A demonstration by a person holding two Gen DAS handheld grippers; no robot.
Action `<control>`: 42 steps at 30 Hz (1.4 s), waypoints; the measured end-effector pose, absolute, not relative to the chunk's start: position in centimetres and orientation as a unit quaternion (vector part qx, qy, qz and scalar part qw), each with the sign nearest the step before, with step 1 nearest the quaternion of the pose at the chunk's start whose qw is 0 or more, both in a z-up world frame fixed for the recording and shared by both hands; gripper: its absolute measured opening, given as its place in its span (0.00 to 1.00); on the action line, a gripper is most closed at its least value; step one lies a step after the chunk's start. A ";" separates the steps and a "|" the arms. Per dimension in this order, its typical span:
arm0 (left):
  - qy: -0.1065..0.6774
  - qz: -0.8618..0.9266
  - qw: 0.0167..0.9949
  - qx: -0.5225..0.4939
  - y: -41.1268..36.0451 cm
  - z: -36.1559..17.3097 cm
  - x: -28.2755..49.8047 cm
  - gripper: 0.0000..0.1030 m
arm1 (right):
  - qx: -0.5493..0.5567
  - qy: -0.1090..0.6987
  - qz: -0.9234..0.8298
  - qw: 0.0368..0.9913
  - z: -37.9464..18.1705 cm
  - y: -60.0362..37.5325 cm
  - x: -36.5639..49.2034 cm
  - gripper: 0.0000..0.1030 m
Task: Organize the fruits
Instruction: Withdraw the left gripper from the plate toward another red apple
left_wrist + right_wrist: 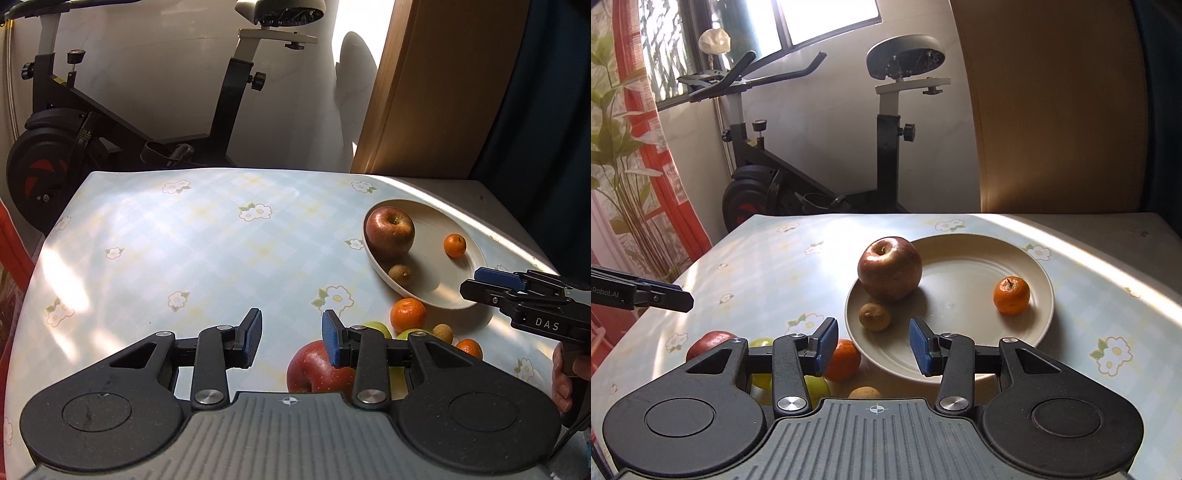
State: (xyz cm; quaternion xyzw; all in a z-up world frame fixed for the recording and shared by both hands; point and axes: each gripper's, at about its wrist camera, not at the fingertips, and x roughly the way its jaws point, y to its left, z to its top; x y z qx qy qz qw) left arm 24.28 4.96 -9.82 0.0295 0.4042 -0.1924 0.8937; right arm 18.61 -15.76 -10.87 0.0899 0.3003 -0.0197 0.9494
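Both grippers tilt down over the table, jaws apart, seemingly empty.

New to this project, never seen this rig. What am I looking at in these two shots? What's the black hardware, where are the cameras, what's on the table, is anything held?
No robot arm here: a person holds a two-finger gripper in each hand, and a fisheye camera on each looks forward along its fingers. One picture comes from the left gripper, the other from the right gripper; each also catches the other at its edge.

On the flowered tablecloth stands a cream plate holding a red apple, a small orange and a small brown fruit. Beside the plate lie another red apple, more oranges, green fruits and a brown fruit.

Both grippers have their jaws apart with nothing between them. An exercise bike stands behind.
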 end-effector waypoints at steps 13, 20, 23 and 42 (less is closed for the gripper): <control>0.391 -0.176 0.903 0.025 10.1 -9.8 23.5 0.36 | 0.018 0.331 0.027 0.943 -9.9 -8.3 19.5 0.41; 0.388 -0.152 0.909 -0.010 14.6 -10.1 22.8 0.36 | -0.052 0.352 0.074 0.931 -10.9 -2.6 20.5 0.43; 0.393 -0.144 0.908 -0.026 16.3 -11.0 22.2 0.36 | -0.082 0.358 0.082 0.926 -11.3 -0.5 20.7 0.53; 0.379 -0.132 0.913 -0.074 19.8 -13.1 20.2 0.36 | -0.271 0.390 0.084 0.876 -15.1 5.7 23.3 0.59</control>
